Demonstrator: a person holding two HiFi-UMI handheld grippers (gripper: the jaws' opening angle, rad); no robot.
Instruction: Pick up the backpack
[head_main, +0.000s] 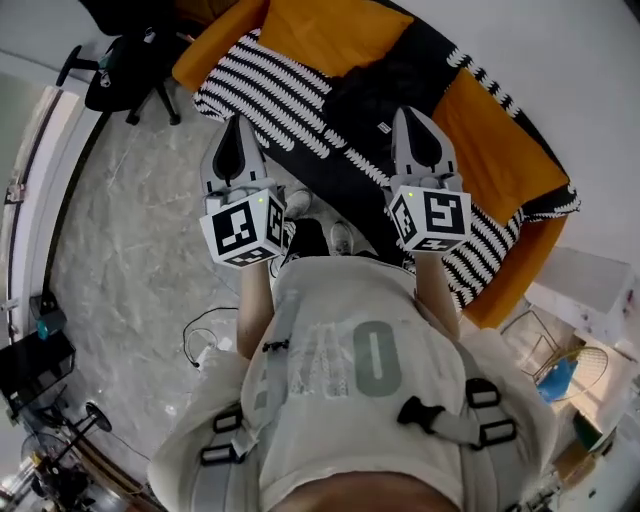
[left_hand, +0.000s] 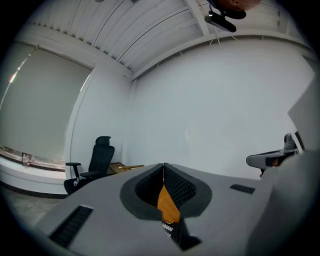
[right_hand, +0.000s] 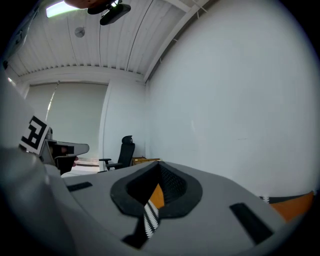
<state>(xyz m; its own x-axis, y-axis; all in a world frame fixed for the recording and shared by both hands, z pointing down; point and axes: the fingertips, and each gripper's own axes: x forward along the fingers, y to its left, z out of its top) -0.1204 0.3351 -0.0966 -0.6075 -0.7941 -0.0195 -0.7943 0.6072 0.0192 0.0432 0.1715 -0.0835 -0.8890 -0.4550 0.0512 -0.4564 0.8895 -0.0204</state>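
A beige backpack (head_main: 365, 400) with grey straps and black buckles fills the bottom of the head view, lying against the person's front. Both arms reach out from under it. My left gripper (head_main: 237, 135) and my right gripper (head_main: 418, 130) point level side by side above the floor and the bed's edge. Both are shut with nothing between the jaws. In the left gripper view the left gripper (left_hand: 163, 170) shows its pads pressed together. The right gripper view shows the right gripper (right_hand: 159, 167) the same way. Neither gripper touches the backpack.
A bed (head_main: 500, 150) with an orange and black-and-white striped cover lies ahead. A black office chair (head_main: 130, 65) stands at the far left by the wall. A pair of shoes (head_main: 297, 203) and a white cable (head_main: 205, 345) lie on the grey floor. A white shelf (head_main: 590, 285) stands at the right.
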